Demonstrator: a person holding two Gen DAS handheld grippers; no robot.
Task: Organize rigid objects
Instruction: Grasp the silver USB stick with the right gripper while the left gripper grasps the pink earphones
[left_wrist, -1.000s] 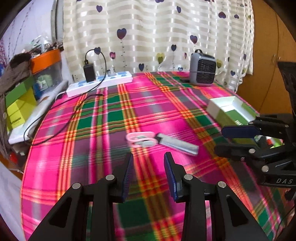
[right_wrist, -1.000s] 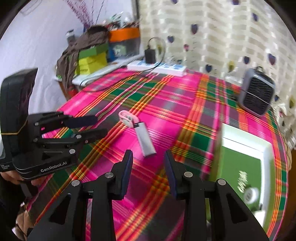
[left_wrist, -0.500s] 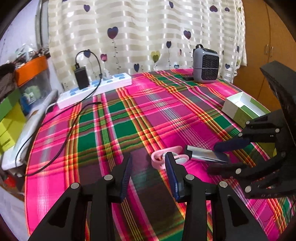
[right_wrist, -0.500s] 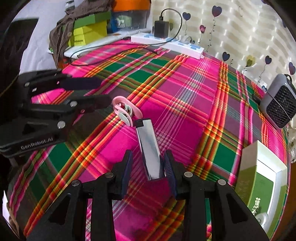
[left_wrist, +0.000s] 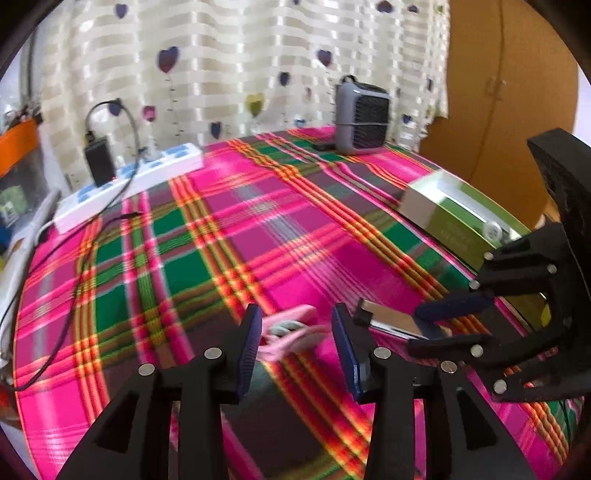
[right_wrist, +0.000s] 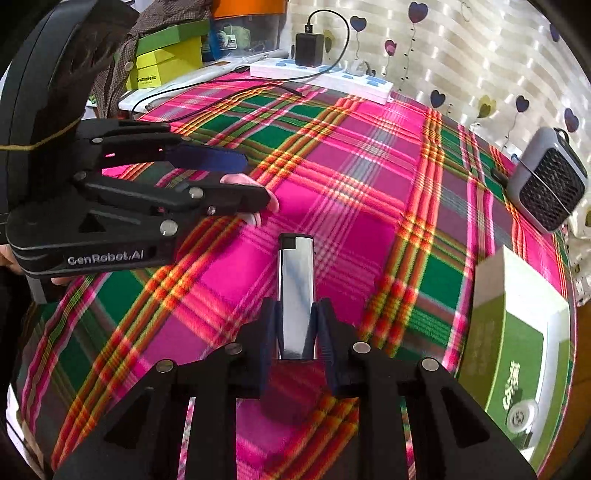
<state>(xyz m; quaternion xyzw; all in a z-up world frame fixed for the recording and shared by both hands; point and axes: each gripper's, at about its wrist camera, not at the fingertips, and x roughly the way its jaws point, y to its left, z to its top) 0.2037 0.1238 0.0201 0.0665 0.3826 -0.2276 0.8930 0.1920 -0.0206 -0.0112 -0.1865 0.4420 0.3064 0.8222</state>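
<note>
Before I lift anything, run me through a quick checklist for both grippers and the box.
1. Right gripper shut on the silver case, jaws just closed: ok.
2. Left gripper around the pink clip: ok.
3. Left gripper closed on the clip: not ok, jaws just opened wide.
4. Case free of the clip: ok, apart.
5. Box open with room: cannot tell.

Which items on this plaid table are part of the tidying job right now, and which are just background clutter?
In play:
- silver lighter, clamped in the right claw, whose jaws have just closed on it
- pink clip, between the open left claw's jaws
- green-and-white box, probably the destination

Lying about:
- power strip
- black charger
- grey fan
</note>
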